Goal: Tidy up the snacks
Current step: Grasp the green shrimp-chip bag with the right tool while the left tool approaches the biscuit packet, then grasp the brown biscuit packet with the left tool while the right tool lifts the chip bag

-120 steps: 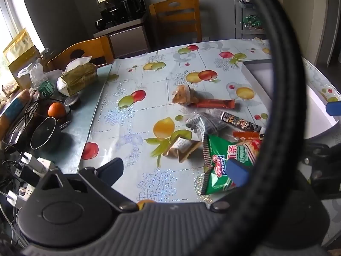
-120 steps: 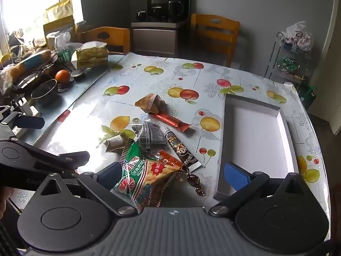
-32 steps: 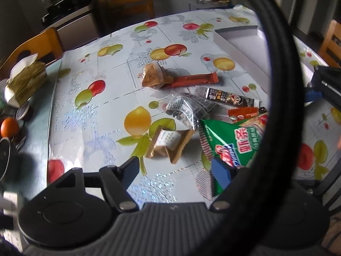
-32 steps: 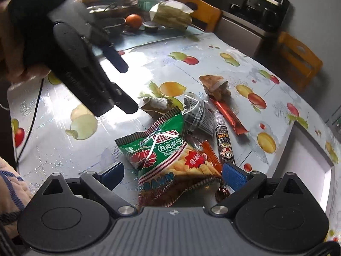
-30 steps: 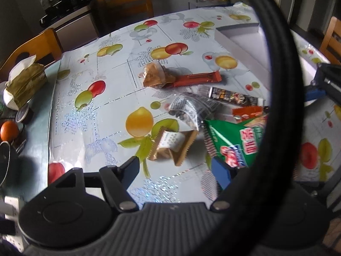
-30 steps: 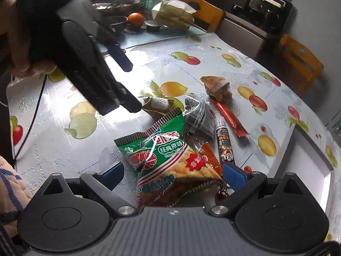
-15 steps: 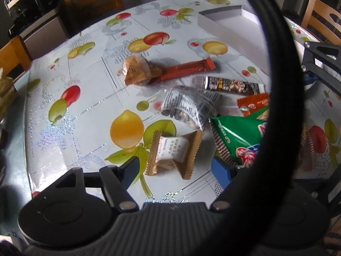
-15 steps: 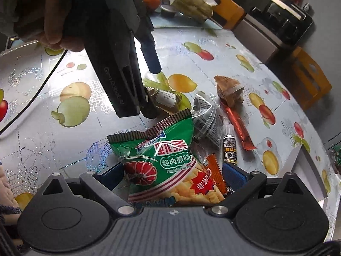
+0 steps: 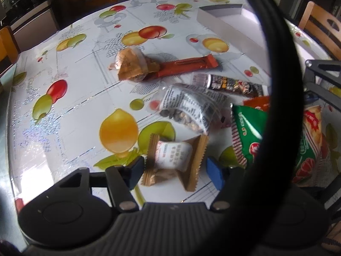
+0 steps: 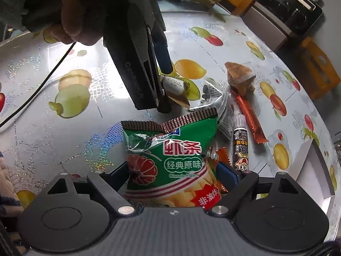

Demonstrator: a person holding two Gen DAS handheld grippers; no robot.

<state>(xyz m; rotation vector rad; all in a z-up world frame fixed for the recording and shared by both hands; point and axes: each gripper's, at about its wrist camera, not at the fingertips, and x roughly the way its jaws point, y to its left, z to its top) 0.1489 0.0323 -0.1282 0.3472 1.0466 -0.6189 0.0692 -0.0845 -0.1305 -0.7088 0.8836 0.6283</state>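
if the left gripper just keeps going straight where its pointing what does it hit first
Most likely the small brown-wrapped snack: it lies right between the left gripper's open fingers, and the right wrist view shows the fingertips down beside it. Past it comes the clear packet of seeds. Whether the fingers already touch the wrapper is unclear.

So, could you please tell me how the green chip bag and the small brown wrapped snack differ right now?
The green chip bag is much larger than the small brown wrapped snack. The bag is glossy green with red stripes; the snack is brown with a white label. The bag sits between the right tongs; the snack sits between the left tongs. Both lie on the fruit-print tablecloth, with neither tongs closed on them yet.
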